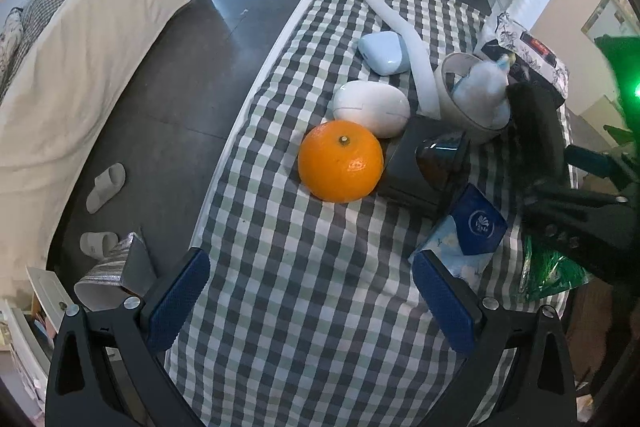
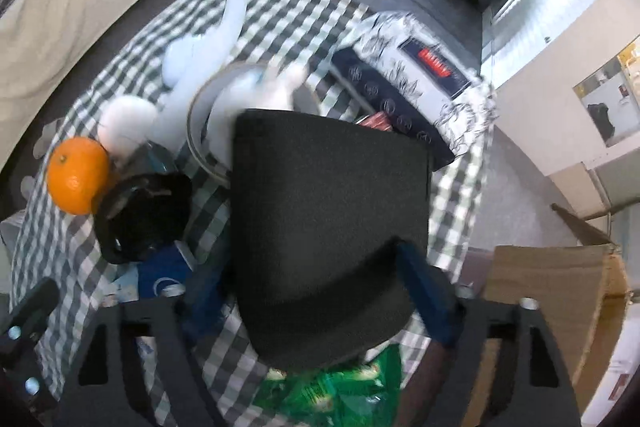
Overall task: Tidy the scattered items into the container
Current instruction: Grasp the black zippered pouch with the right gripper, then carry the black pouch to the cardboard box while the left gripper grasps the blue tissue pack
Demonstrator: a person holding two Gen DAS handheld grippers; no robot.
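Observation:
My left gripper (image 1: 310, 263) hangs open over the checked tablecloth (image 1: 304, 327), nothing between its blue pads. Just ahead of it sits an orange (image 1: 341, 161), with a white oval case (image 1: 372, 108) and a pale blue case (image 1: 384, 51) behind. A white bowl (image 1: 452, 107) holds a soft blue-white bundle (image 1: 482, 87). My right gripper (image 2: 308, 267) has a big black block (image 2: 328, 219) between its pads, both pads against its sides. The same block (image 1: 536, 131) stands at the table's right in the left wrist view.
A dark box (image 1: 416, 163), a dark glossy item (image 1: 440, 159), a blue tissue pack (image 1: 468, 231) and a green packet (image 2: 336, 395) lie nearby. A long white strip (image 1: 400, 31) crosses the table. A patterned bag (image 2: 420, 75) sits at the back. An open cardboard box (image 2: 552, 307) stands beside the table.

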